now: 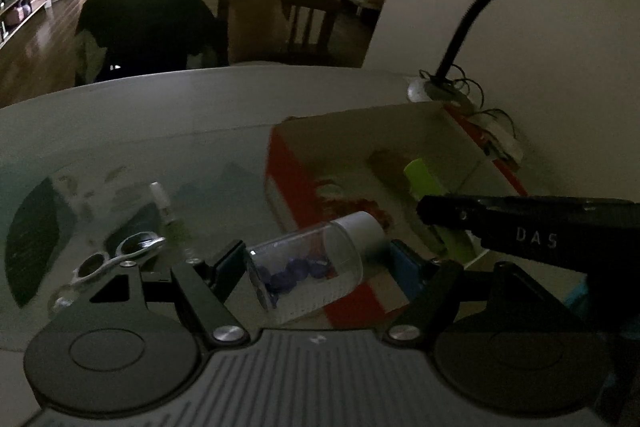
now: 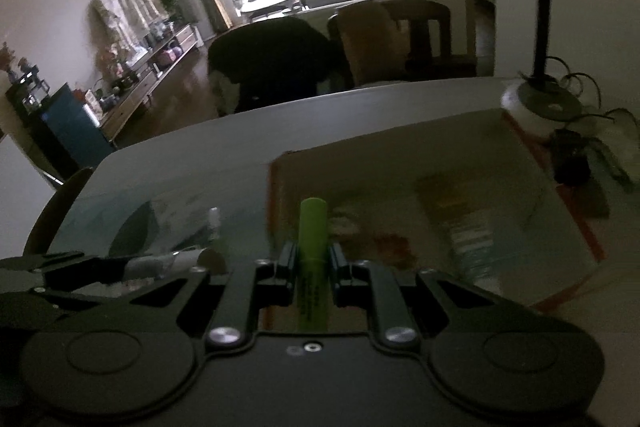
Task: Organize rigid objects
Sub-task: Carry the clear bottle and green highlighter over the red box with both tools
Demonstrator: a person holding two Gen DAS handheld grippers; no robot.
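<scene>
Now clear bottle (image 1: 308,267) w/ blue bits, cardboard box (image 1: 352,135)

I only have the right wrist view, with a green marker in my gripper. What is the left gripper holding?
Observer: The left gripper is shut on a clear bottle with a white cap, lying sideways between its fingers.
Operator: Anything inside it?
Observer: Blue pieces sit at the bottom end of the bottle.
Operator: What else lies near it on the table?
Observer: White-framed sunglasses lie left of the left gripper, beside a small white tube.
Operator: Where is my marker from there?
Observer: The green marker pokes out beyond the right gripper, over the box.
</scene>
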